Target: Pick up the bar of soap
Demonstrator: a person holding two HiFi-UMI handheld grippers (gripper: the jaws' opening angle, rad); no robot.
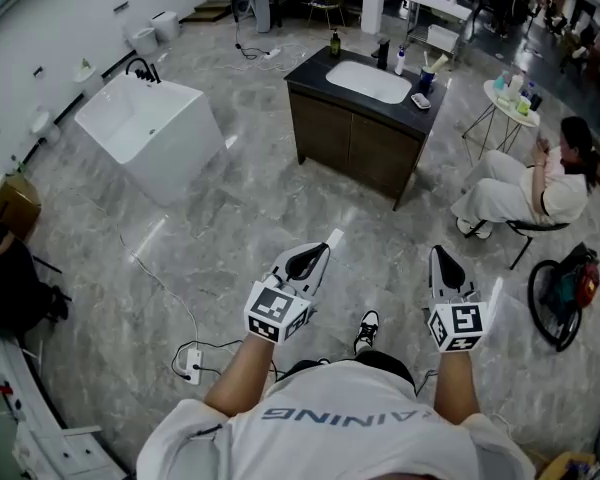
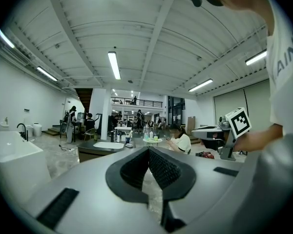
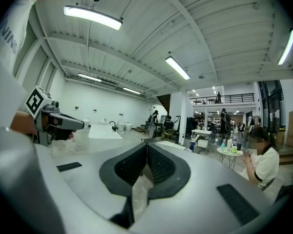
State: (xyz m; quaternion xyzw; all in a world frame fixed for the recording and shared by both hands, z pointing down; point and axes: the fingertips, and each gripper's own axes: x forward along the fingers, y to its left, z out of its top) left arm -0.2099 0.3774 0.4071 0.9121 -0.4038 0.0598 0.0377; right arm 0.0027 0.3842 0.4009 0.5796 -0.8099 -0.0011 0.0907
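**Soap far ahead across the floor, both grippers empty**

The person stands on the open floor with the dark desk (image 1: 318, 70) well apart from both grippers, straight ahead and a little to the right. A white basin (image 1: 368, 80) is set into its top, with bottles and a cup around it. No view shows the bar of soap for certain. A small pale thing (image 1: 420, 100) lies at the desk's near right corner, just beside the basin, and it may be the soap or its dish. It is too small to tell its long axis.

The left gripper (image 1: 322, 249) and the right gripper (image 1: 437, 258) are both held low in front of the body, pointing toward the desk. In the left gripper view the fingers (image 2: 158, 167) meet at their tips with nothing between them. In the right gripper view the fingers (image 3: 158, 162) are likewise pressed together and empty.

If the pale thing is the soap, it lies almost in line with the right gripper, so that hand looks the nearer one. Either way, the whole gap of floor has to be crossed and the fingers spread before any grasp. A seated person (image 1: 525, 188) sits off to the right, clear of that path.
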